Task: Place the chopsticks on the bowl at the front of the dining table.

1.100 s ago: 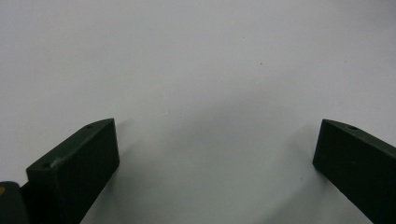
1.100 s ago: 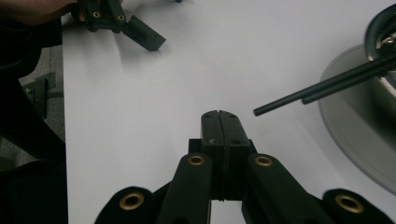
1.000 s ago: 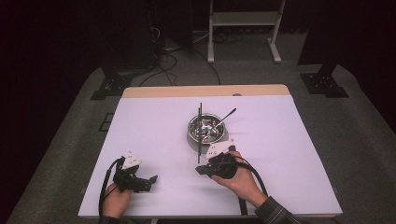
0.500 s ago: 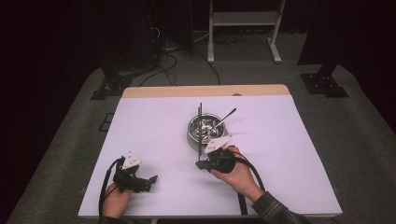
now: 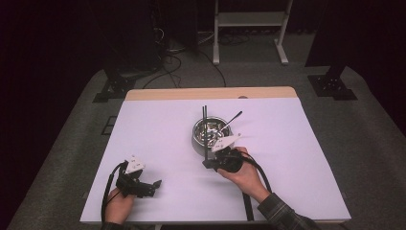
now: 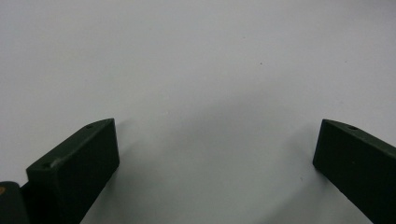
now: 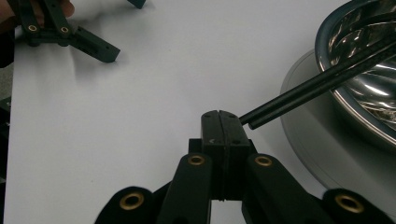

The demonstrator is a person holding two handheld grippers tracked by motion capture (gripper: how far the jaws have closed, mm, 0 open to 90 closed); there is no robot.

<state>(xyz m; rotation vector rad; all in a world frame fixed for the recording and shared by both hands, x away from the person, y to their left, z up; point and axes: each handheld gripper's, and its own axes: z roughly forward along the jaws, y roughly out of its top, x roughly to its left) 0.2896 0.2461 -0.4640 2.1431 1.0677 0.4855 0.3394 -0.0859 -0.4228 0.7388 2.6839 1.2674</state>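
The right gripper [image 7: 223, 122] has its fingers pressed together beside the chopsticks [image 7: 312, 88] leaning in the steel bowl [image 5: 209, 133], while the left gripper [image 5: 143, 185] rests wide open on the bench [image 5: 297, 143]

One steel bowl [image 5: 209, 133], two black chopsticks [image 5: 204, 125], one spoon [image 5: 231, 119], two hand-held grippers: left [image 5: 154, 185], right [image 5: 207, 164].

Wide bare tabletop [image 5: 158, 129] left of the steel bowl [image 5: 209, 134], open for passing; likewise the right half. Blocked over the bowl by black chopsticks [image 5: 205, 129] lying across the rim and a spoon handle [image 5: 233, 118] sticking out, seemingly upward. Free between both grippers.
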